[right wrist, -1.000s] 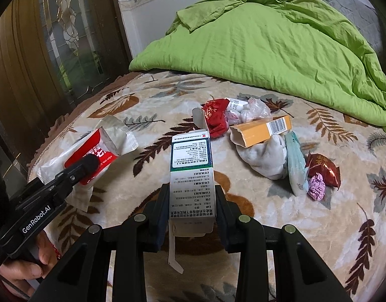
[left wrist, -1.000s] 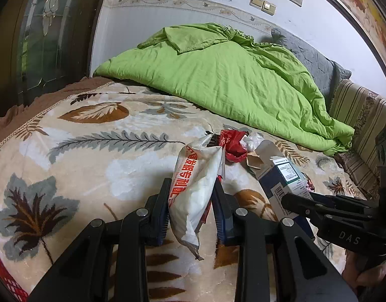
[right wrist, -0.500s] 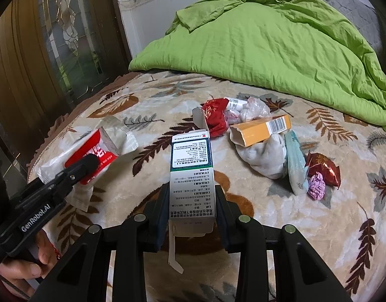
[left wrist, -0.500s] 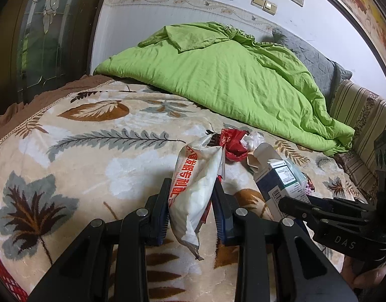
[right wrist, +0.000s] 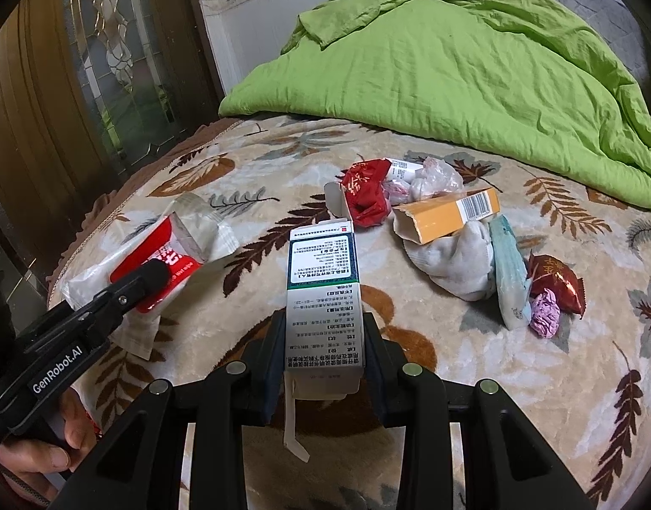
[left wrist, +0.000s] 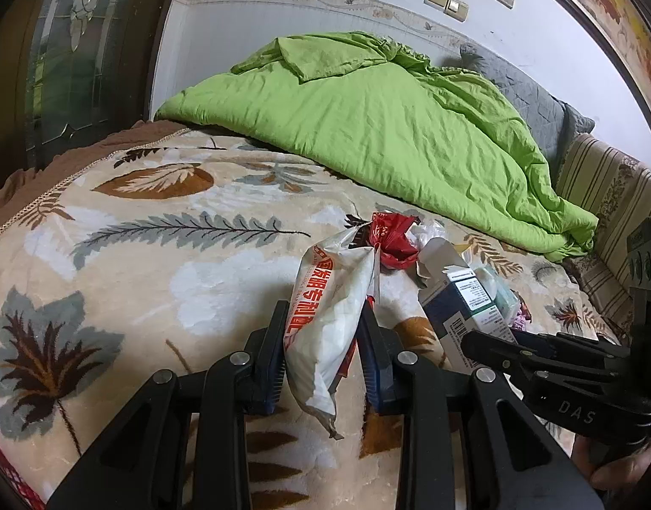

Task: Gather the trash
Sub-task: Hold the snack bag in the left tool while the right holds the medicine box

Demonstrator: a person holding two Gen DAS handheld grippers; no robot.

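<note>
My left gripper (left wrist: 323, 331) is shut on a white and red wet-wipe packet (left wrist: 329, 306), held just above the leaf-patterned blanket (left wrist: 155, 280). In the right wrist view the same packet (right wrist: 164, 255) shows at the left, gripped by the left gripper (right wrist: 155, 272). My right gripper (right wrist: 323, 331) is shut on a white and green medicine box (right wrist: 323, 293), seen in the left wrist view as a box (left wrist: 470, 301) at the right. Loose trash lies beyond: a red wrapper (right wrist: 363, 195), an orange box (right wrist: 448, 212), a white sock (right wrist: 453, 263), a teal mask (right wrist: 510, 280), a dark red wrapper (right wrist: 557, 282) and a pink wad (right wrist: 546, 318).
A rumpled green quilt (left wrist: 389, 127) covers the far half of the bed. A dark wood and glass door (right wrist: 70, 97) stands at the left, by the bed's edge. A striped cushion (left wrist: 610, 221) lies at the right. A person's hand (right wrist: 36, 446) grips the left handle.
</note>
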